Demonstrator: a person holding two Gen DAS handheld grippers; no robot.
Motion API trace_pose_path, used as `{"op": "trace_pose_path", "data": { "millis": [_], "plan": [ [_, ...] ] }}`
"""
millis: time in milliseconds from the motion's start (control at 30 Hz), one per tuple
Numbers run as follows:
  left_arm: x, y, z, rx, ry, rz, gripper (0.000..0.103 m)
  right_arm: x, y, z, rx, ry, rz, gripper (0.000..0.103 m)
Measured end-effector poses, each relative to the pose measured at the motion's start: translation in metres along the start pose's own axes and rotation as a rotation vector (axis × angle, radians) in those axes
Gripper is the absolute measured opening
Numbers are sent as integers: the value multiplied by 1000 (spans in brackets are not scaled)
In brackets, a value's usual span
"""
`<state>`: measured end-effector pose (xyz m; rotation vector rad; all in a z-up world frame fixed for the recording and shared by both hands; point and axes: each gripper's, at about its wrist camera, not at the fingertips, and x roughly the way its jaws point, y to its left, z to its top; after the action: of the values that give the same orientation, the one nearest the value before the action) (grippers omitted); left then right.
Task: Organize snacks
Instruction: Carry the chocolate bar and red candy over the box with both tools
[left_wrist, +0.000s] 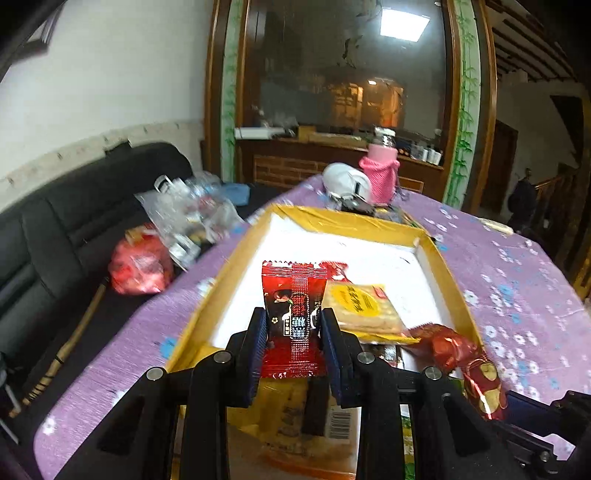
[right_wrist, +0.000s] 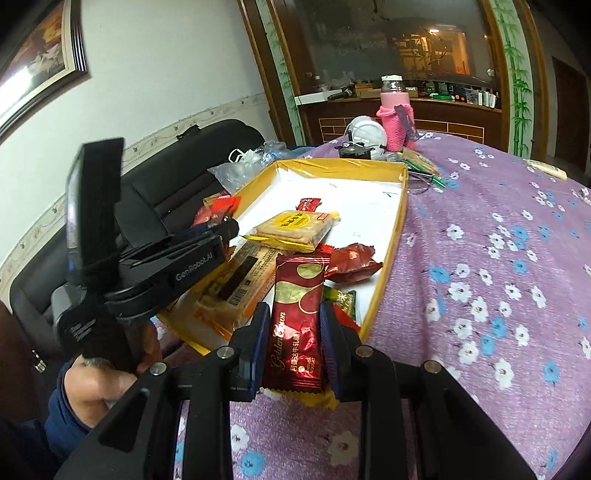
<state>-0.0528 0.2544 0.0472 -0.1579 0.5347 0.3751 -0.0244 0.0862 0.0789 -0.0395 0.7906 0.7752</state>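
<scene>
A yellow-rimmed box with a white floor lies on the purple flowered table. My left gripper is shut on a red snack packet, held over the box's near end. My right gripper is shut on a dark red Golden nougat bar, held above the box's near right corner. In the box lie a yellow cracker pack, a crumpled red wrapper, a large biscuit pack and a green packet. The left gripper's body shows in the right wrist view.
A pink bottle and a white cap stand beyond the box. A black sofa on the left carries plastic bags and a red bag. A cabinet stands behind.
</scene>
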Motion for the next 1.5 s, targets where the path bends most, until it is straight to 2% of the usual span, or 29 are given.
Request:
{"op": "trace_pose_path", "data": {
  "millis": [333,567,1500],
  "plan": [
    [-1,0,0,11,-3,4,31,19,7,6,-34,-2,-36,27],
    [-1,0,0,9,-2,3,31,32,-2,10,2,15,-38,27],
    [0,0,1,7,6,1,31,46,-5,18,8,-1,-54,27]
  ]
}}
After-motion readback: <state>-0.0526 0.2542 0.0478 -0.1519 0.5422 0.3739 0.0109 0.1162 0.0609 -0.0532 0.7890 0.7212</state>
